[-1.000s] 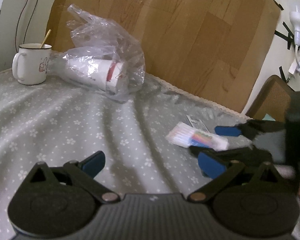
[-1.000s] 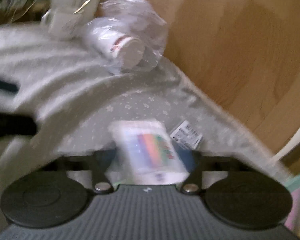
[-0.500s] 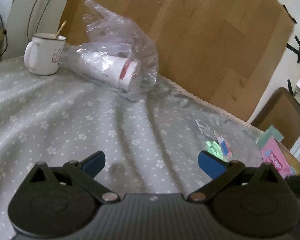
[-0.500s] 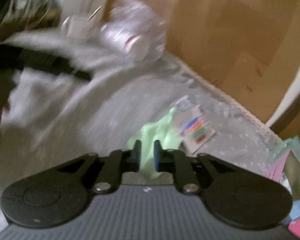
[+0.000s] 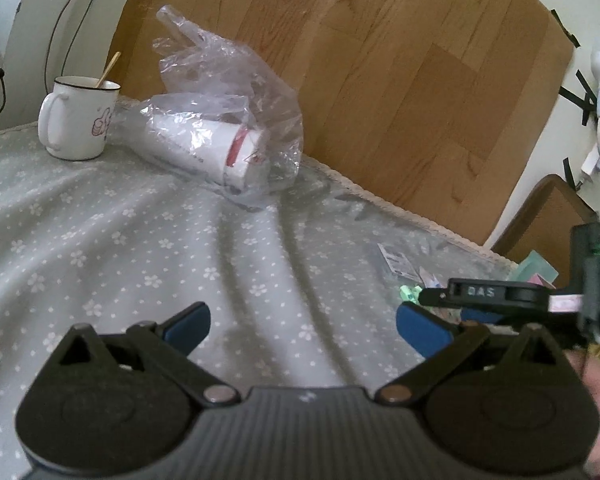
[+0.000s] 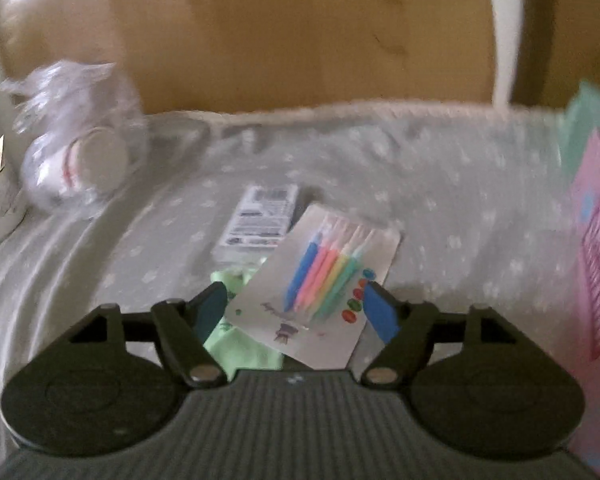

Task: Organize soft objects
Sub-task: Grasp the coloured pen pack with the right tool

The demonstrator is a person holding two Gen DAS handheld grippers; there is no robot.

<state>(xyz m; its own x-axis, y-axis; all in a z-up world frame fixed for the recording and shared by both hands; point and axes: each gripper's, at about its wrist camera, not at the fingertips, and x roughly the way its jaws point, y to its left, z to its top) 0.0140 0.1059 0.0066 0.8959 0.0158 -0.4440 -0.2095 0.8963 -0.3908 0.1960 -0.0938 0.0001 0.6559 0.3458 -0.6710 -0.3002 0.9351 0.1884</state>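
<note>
From the left wrist, the left gripper (image 5: 302, 322) hangs wide open over the grey flowered cloth (image 5: 140, 248), nothing between its blue pads. A white mug (image 5: 76, 118) stands beside a plastic bag (image 5: 228, 128) holding paper cups. At far right the right gripper (image 5: 496, 296) reaches in over something green.

From the right wrist, the right gripper (image 6: 296, 310) has its jaws opening; a card of coloured candles (image 6: 316, 288) lies between them, overlapping a light green soft piece (image 6: 240, 344) on the cloth. A pink box (image 6: 596, 280) stands at right.
</note>
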